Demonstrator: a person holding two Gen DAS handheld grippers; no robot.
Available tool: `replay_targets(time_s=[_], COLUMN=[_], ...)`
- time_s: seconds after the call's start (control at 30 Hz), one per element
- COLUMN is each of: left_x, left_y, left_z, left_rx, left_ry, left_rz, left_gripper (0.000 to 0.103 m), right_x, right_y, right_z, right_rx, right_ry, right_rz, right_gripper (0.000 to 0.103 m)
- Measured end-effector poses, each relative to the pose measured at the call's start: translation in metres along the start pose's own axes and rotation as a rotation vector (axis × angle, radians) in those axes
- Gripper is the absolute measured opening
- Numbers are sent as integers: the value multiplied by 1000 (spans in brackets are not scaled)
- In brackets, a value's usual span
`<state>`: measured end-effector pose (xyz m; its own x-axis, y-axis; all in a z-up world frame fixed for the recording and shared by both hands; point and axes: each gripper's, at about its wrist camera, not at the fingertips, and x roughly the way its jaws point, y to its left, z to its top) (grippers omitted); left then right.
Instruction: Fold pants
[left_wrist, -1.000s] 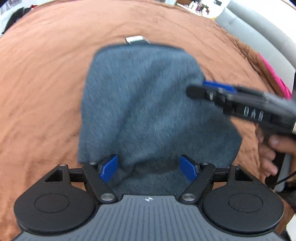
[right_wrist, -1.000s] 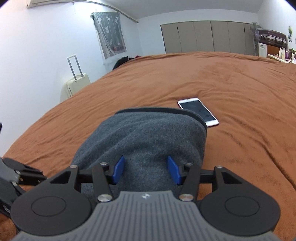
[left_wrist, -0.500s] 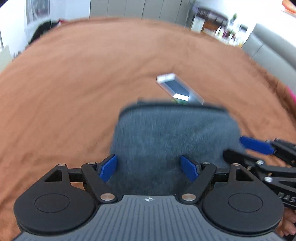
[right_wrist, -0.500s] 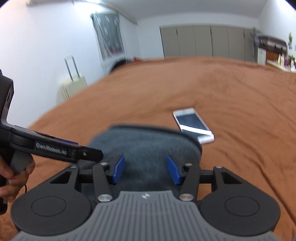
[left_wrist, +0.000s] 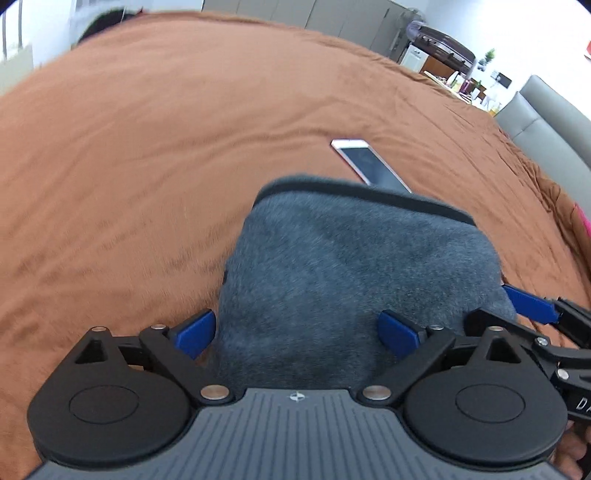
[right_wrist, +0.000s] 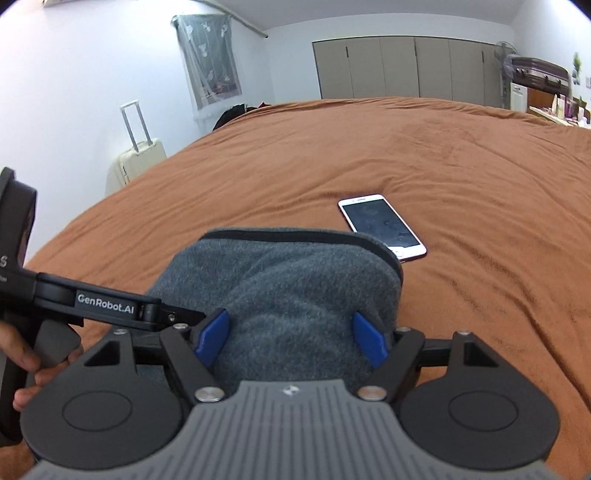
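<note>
The grey fleece pants, already folded into a compact bundle with the dark waistband at the far edge, lay on the rust-brown bedspread directly ahead of both tools, with a white smartphone just beyond the bundle's far right corner. The left gripper and the right gripper both stood spread wide and grasping nothing, blue pads on either side of the near end of the cloth. I judged the folding nearly finished, so the next move called for little beyond smoothing the bundle or drawing both tools clear without dragging the fleece.
</note>
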<state>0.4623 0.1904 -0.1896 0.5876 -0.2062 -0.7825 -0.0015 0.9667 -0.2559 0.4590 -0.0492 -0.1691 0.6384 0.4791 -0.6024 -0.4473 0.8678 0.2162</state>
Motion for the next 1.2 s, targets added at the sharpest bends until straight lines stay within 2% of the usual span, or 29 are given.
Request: replay_targets(time_s=[0.07, 0.13, 0.17, 0.27, 0.5, 0.73, 0.83, 0.97, 1.07, 1.2], left_x=[-13, -20, -22, -41, -85, -134, -158, -189, -206, -223], left_y=[-12, -21, -25, -31, -52, -81, -94, -108, -110, -110], left_z=[0, 0, 1, -5, -27, -62, -75, -91, -102, -114], left_rx=[46, 87, 102, 140, 185, 203, 203, 185, 154, 133], left_ry=[-15, -20, -13, -61, -104, -137, -168, -196, -209, -211], left_rz=[30, 55, 71, 88, 187, 208, 230, 262, 241, 217], left_gripper=[103, 103, 103, 103, 103, 103, 103, 103, 103, 103], right_x=[-8, -18, -24, -42, -79, -138, -165, -201, -227, -252], right_y=[3, 8, 11, 18, 21, 42, 55, 76, 84, 78], right_z=[3, 5, 5, 9, 5, -9, -17, -32, -42, -51], right_rx=[-9, -45, -61, -88, -5, -10, -41, -131, -124, -9], right_ry=[-8, -32, -50, -71, -52, -53, -52, -53, -66, -39], right_rz=[-17, -49, -66, -90, -64, -110, -123, -199, -224, -179], right_gripper=[80, 97, 98, 98, 98, 98, 98, 98, 98, 98])
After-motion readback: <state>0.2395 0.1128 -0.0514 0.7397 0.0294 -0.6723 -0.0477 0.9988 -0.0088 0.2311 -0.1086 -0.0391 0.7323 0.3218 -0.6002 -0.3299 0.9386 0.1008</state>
